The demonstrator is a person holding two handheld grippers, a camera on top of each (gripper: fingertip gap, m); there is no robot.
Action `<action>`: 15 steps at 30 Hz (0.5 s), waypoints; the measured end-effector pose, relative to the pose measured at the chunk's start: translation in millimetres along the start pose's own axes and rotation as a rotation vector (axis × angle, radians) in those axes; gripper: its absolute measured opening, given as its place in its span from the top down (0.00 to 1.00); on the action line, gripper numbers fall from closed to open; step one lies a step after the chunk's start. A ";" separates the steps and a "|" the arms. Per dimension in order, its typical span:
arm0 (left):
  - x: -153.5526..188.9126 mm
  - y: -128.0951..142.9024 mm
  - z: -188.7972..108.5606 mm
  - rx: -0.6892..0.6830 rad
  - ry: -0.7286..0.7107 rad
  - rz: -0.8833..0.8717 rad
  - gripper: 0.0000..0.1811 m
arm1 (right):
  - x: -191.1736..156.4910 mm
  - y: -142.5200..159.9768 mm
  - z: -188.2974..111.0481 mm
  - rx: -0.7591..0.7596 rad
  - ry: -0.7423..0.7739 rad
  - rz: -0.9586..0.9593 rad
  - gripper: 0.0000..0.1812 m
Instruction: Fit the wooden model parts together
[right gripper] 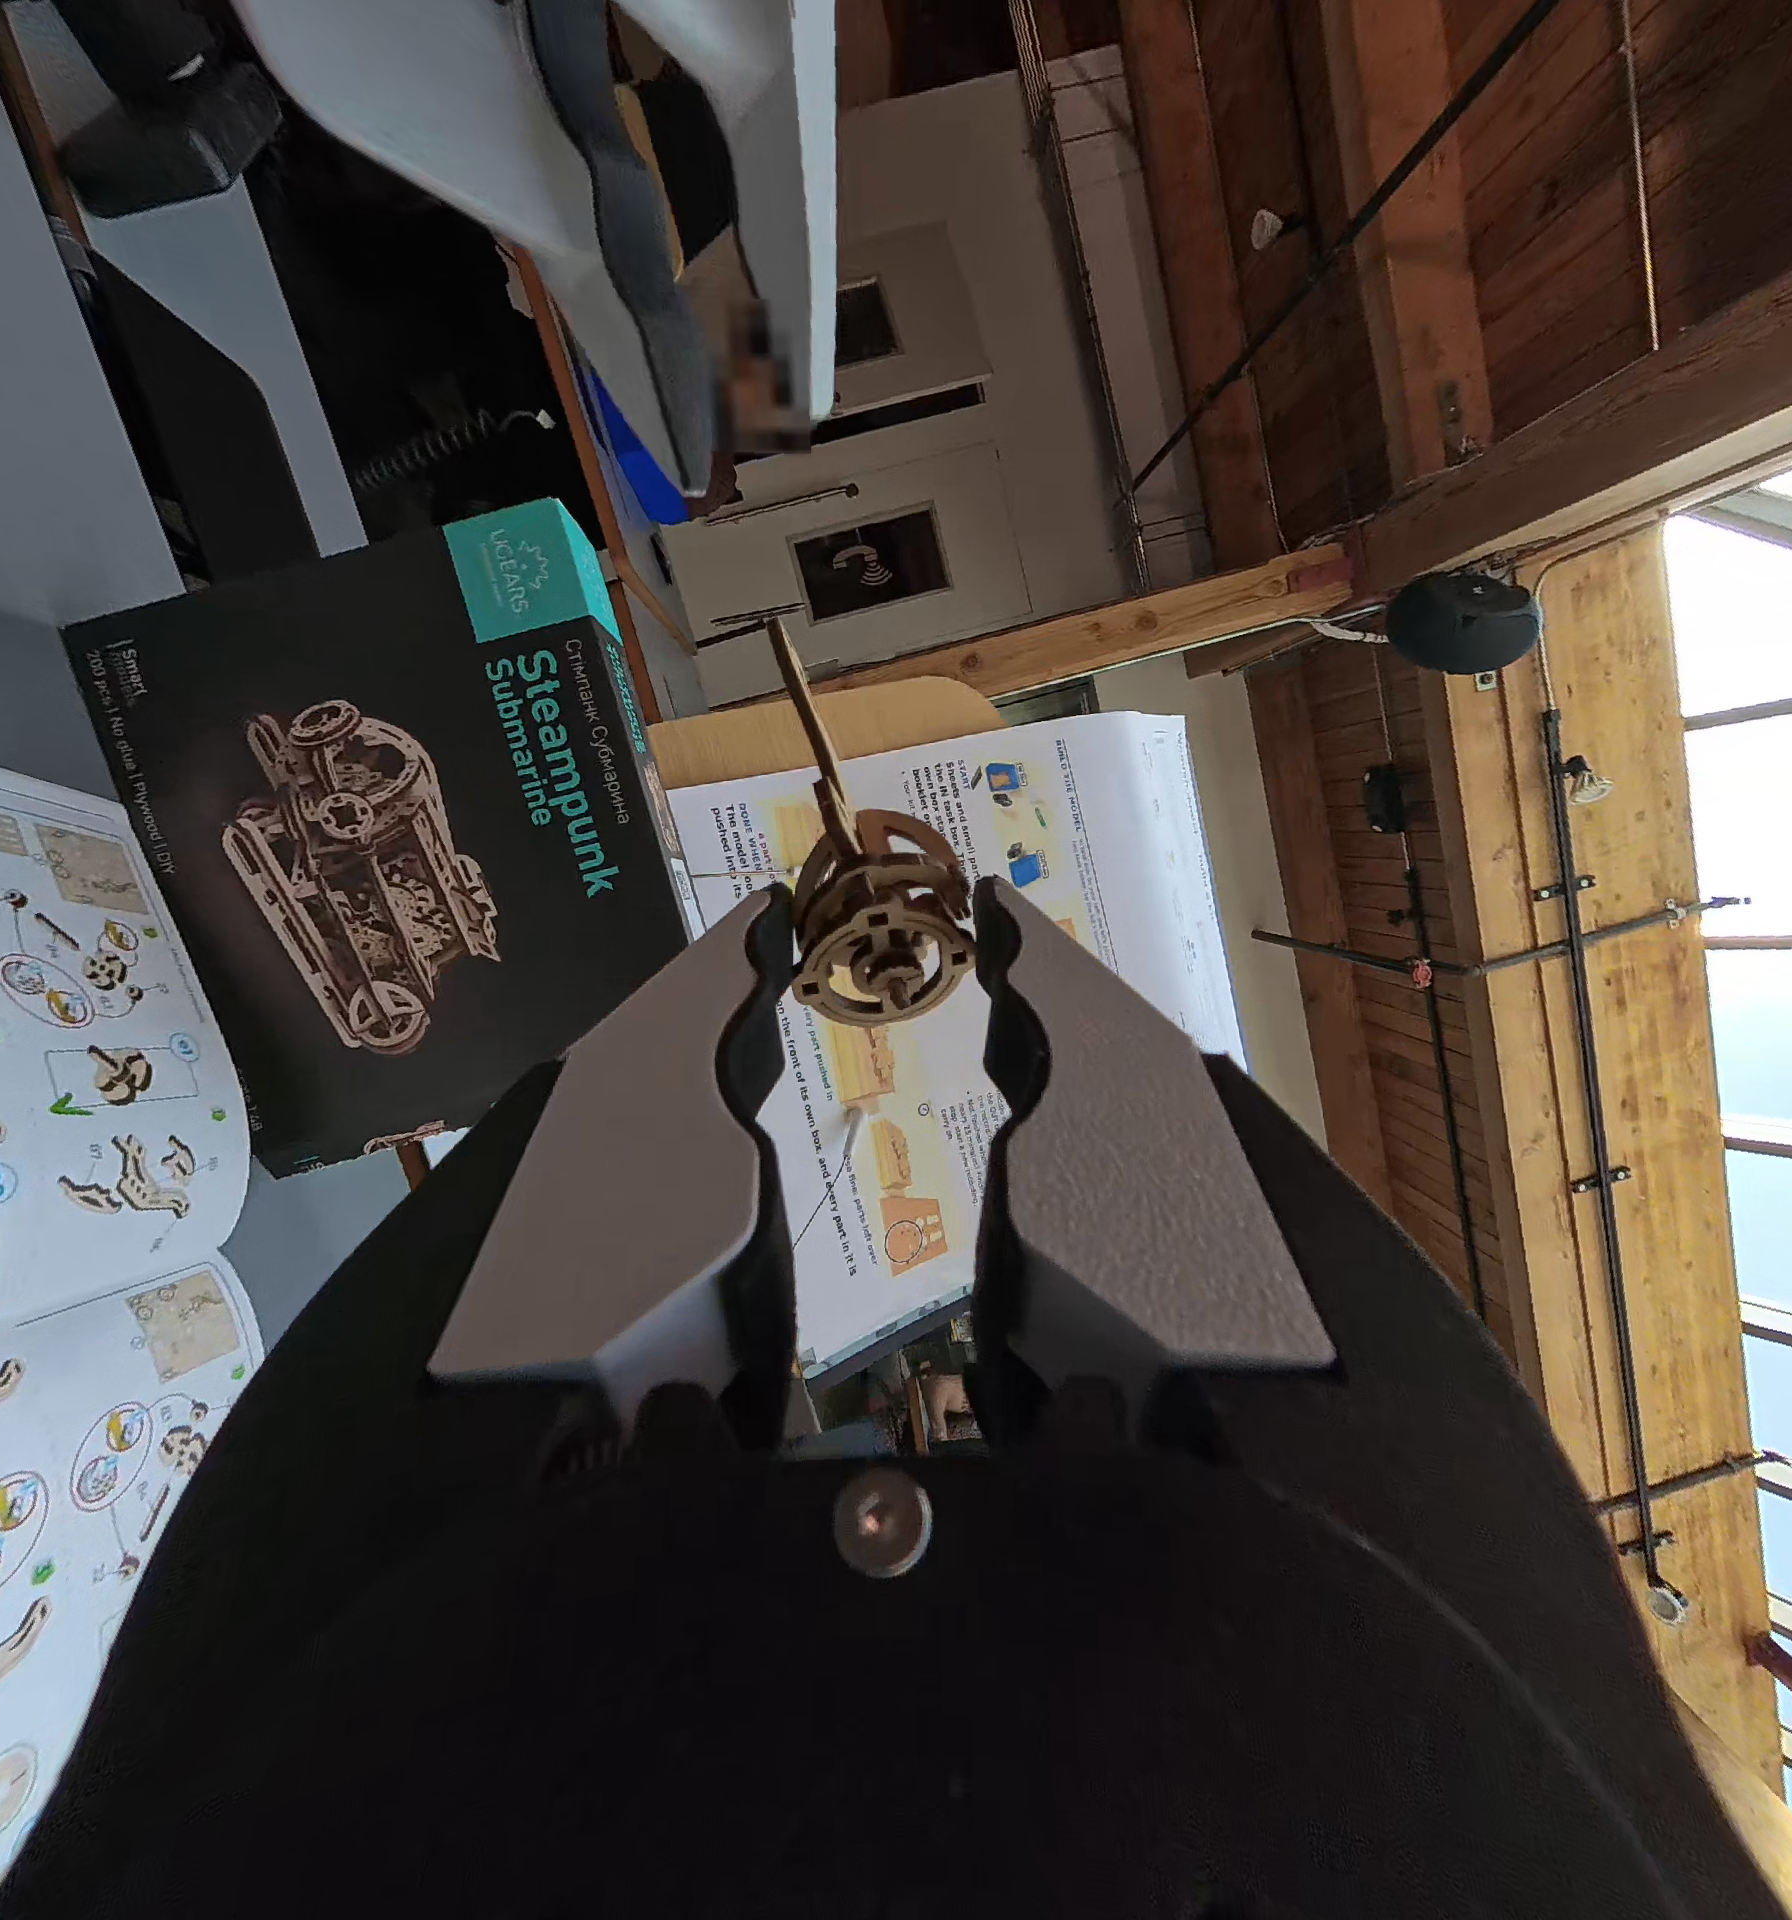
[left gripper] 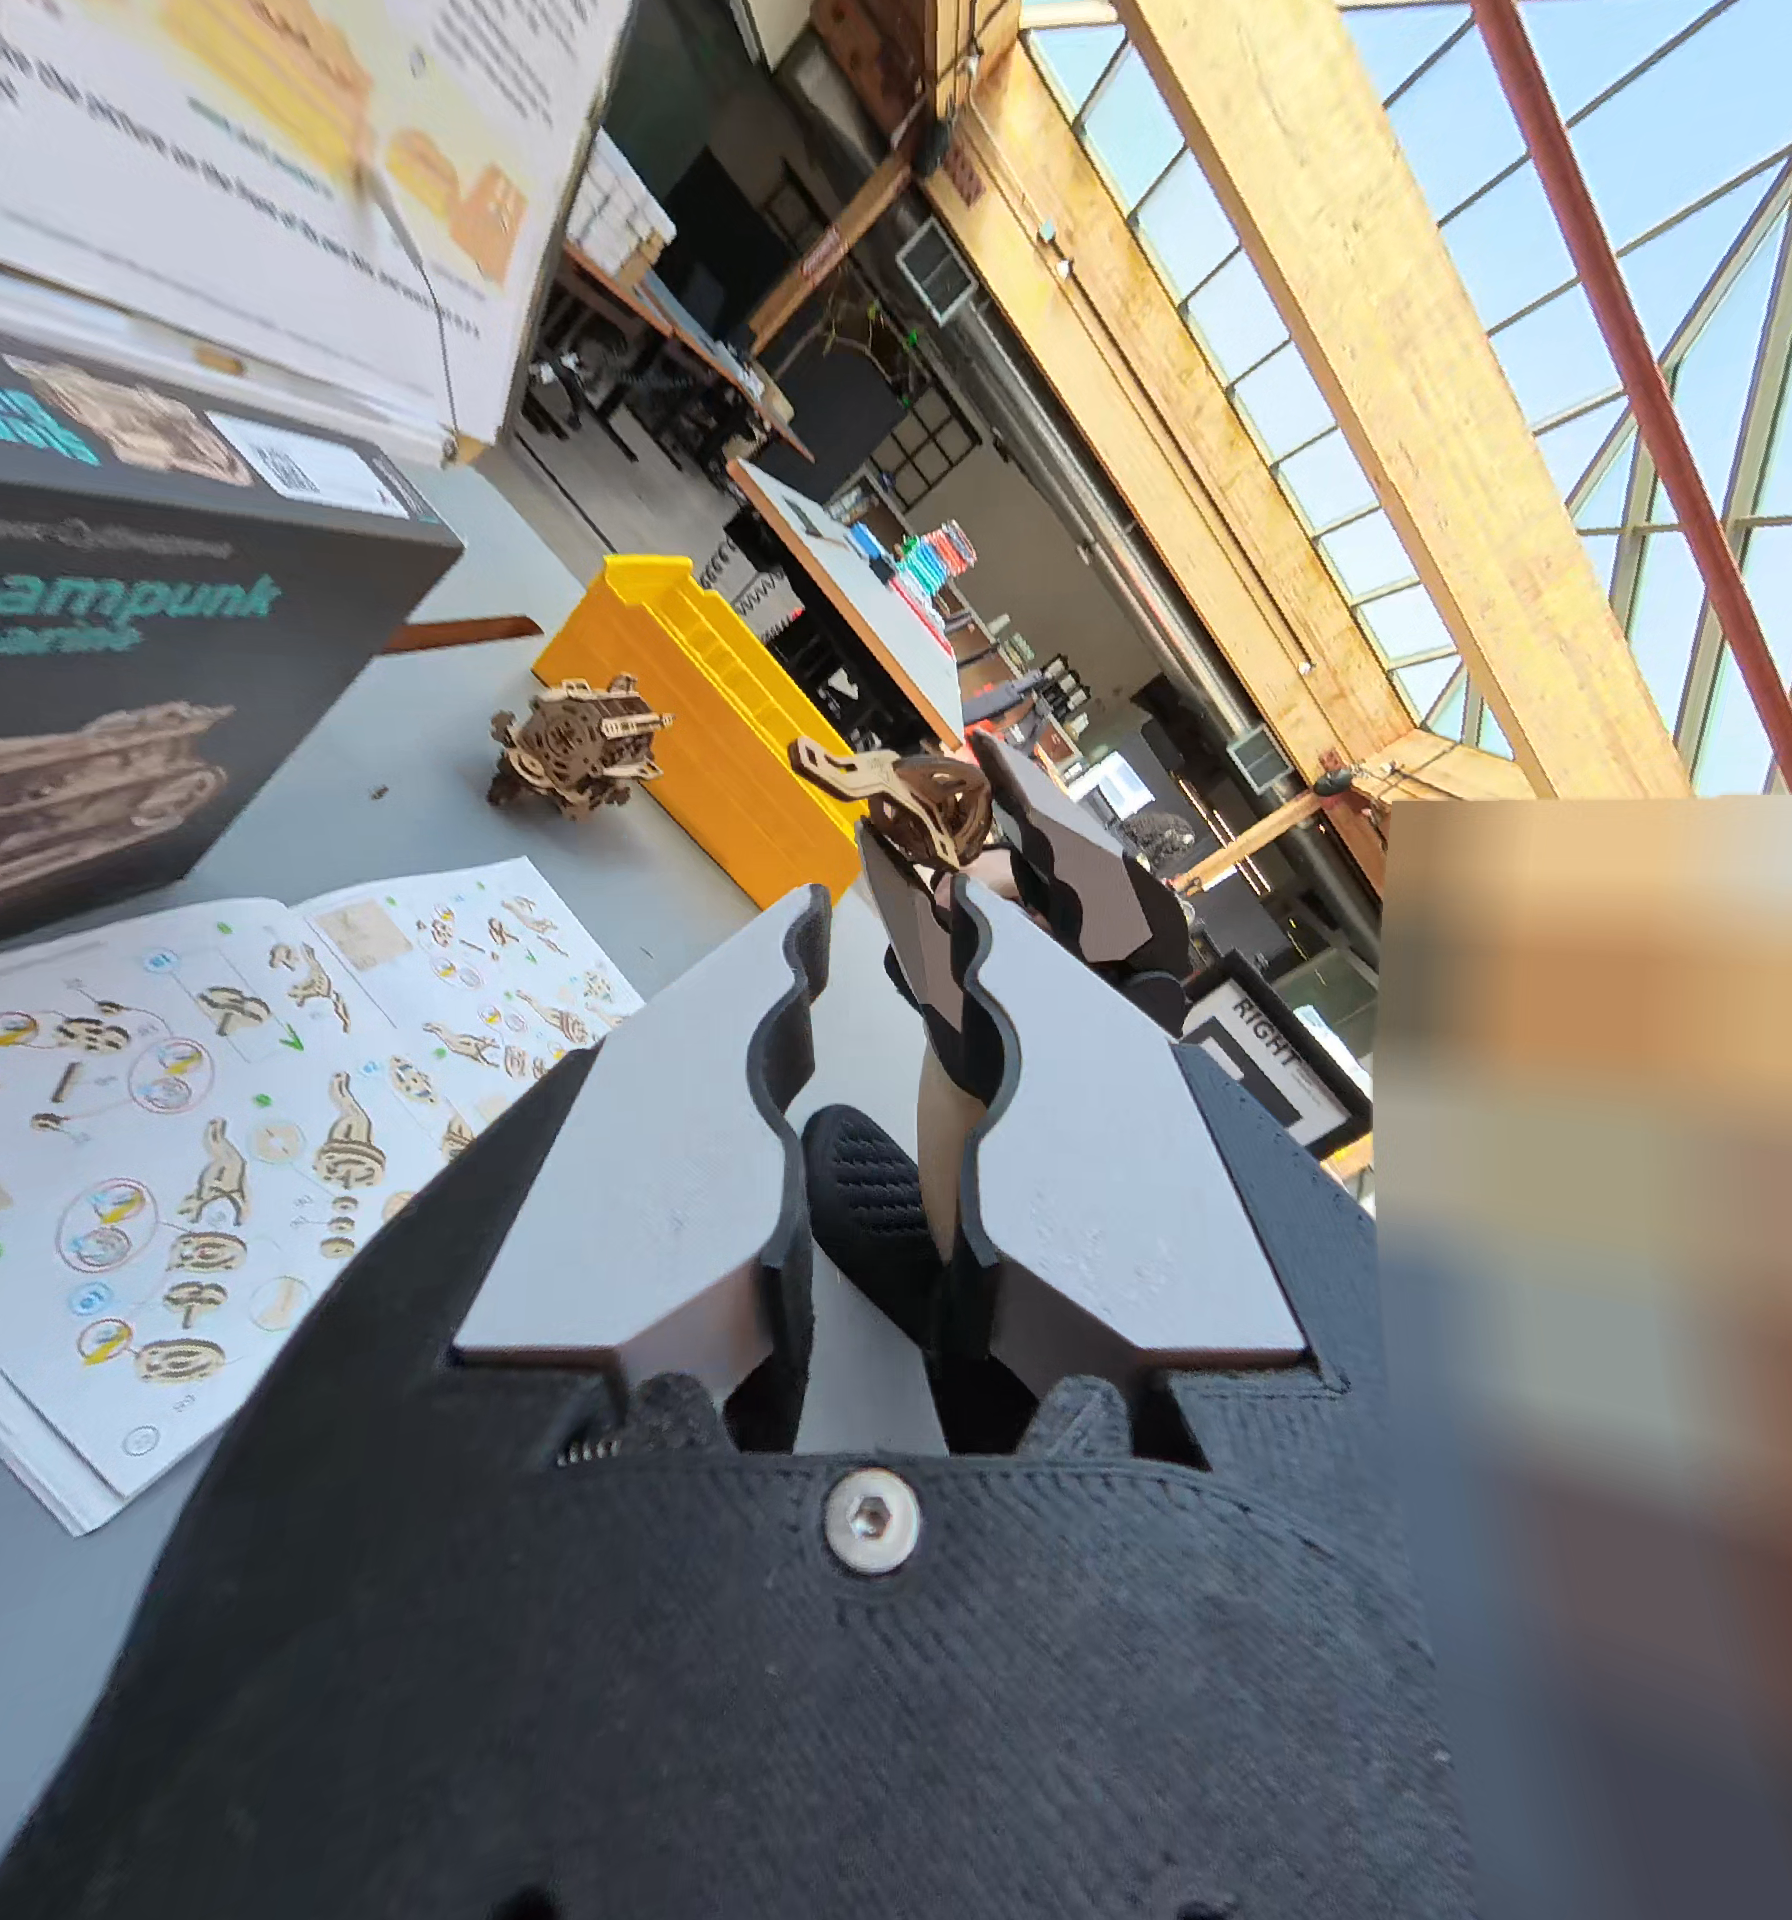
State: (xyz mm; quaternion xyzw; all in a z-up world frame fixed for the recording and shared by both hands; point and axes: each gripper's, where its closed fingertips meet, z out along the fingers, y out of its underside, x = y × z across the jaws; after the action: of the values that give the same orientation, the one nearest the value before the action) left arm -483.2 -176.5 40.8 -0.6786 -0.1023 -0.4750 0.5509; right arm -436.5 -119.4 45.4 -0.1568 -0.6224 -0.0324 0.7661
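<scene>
My right gripper [right gripper: 876,912] is shut on a small round wooden part [right gripper: 876,951] with ring-shaped discs and a thin arm sticking out past the tips. It holds the part in the air. In the left wrist view this gripper [left gripper: 939,831] and the part [left gripper: 918,795] sit just beyond my left gripper [left gripper: 887,909]. The left gripper is open with nothing between its tips, and it shows blurred at the top of the right wrist view [right gripper: 601,208]. A larger wooden sub-assembly [left gripper: 572,743] stands on the grey table [left gripper: 352,831] beside the yellow bin.
A yellow bin [left gripper: 726,748] stands at the table's far edge. A dark model box [left gripper: 144,665] [right gripper: 372,831] stands on the left. An open instruction booklet [left gripper: 248,1091] [right gripper: 40,1143] lies in front of it. A printed sheet [right gripper: 985,1039] stands behind. The tips of one gripper are about 8 cm away from the tips of the other.
</scene>
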 end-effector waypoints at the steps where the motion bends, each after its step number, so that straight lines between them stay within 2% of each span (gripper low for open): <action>1: -2.8 8.8 8.3 -0.043 0.014 -0.021 0.89 | -3.1 -1.0 0.5 0.003 -0.005 0.002 0.81; 5: -4.9 17.9 29.3 -0.045 0.100 -0.097 0.97 | -18.2 -4.5 5.0 0.007 -0.019 -0.023 0.81; 8: -5.5 16.8 34.4 -0.019 0.122 -0.111 0.97 | -30.0 -4.7 9.4 0.000 -0.040 -0.020 0.81; 15: -20.7 21.8 41.9 -0.022 0.033 -0.087 0.94 | -31.7 -2.9 13.0 -0.015 -0.027 0.035 0.81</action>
State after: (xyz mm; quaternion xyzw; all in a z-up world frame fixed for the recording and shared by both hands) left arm -457.5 -141.3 13.3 -0.6716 -0.1173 -0.5106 0.5239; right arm -456.6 -123.1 17.7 -0.1737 -0.6297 -0.0215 0.7569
